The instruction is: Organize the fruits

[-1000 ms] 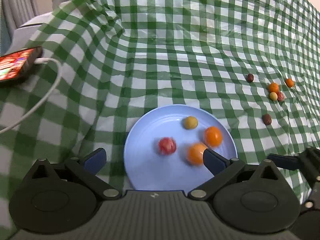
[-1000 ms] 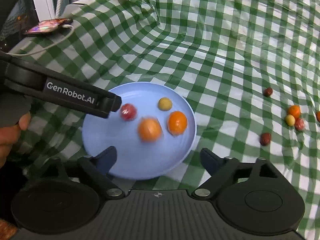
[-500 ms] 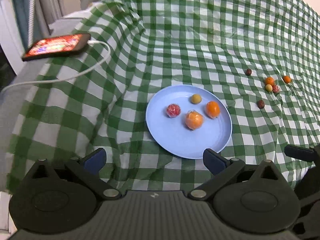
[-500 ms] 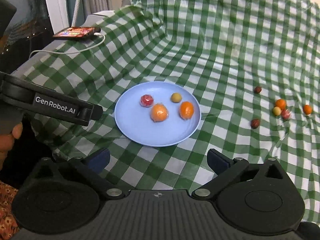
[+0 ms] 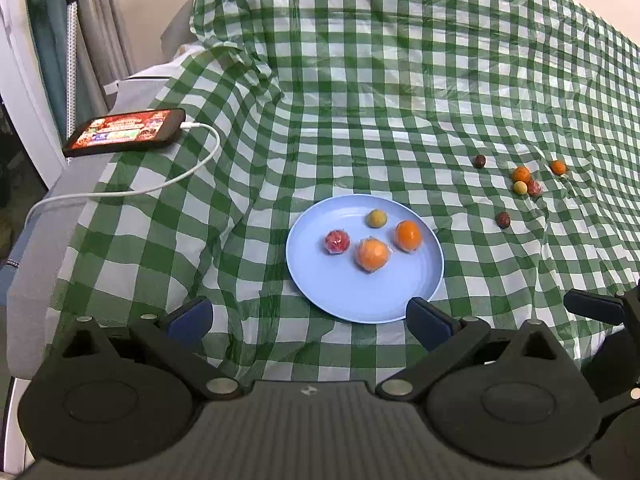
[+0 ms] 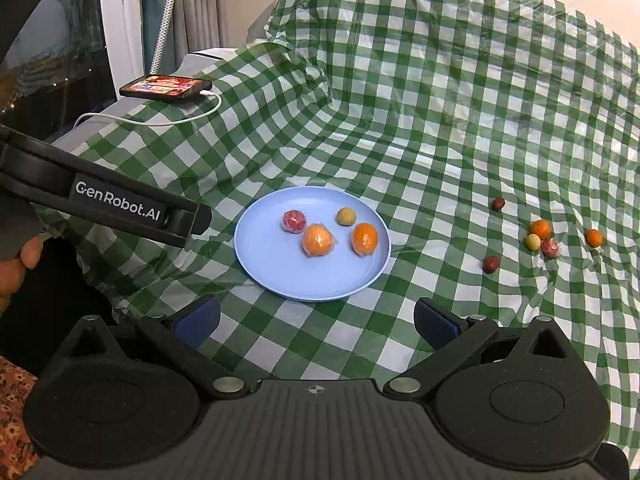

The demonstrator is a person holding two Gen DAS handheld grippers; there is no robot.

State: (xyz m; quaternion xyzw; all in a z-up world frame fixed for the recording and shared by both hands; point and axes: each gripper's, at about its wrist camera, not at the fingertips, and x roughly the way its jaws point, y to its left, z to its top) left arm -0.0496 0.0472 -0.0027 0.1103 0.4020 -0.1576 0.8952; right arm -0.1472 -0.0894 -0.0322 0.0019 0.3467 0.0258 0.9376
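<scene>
A light blue plate (image 5: 352, 300) (image 6: 280, 276) sits on the green checked cloth. It holds a red fruit (image 5: 337, 242) (image 6: 294, 221), two wrapped orange fruits (image 5: 373, 255) (image 6: 317, 240) and a small yellow-green fruit (image 5: 377, 218) (image 6: 345, 216). Several small fruits (image 5: 521, 179) (image 6: 540, 236) lie loose on the cloth to the right. My left gripper (image 5: 308, 316) is open and empty, just short of the plate. My right gripper (image 6: 316, 318) is open and empty, also short of the plate.
A phone (image 5: 124, 136) (image 6: 166, 87) with a lit screen and a white cable (image 5: 160, 184) lies at the far left by the table edge. The left gripper's body (image 6: 120, 204) crosses the left of the right wrist view. The cloth rises in folds behind.
Both grippers have pulled back and up from the plate, which now looks smaller. The orange fruit that was blurred a second ago now lies still on the plate.
</scene>
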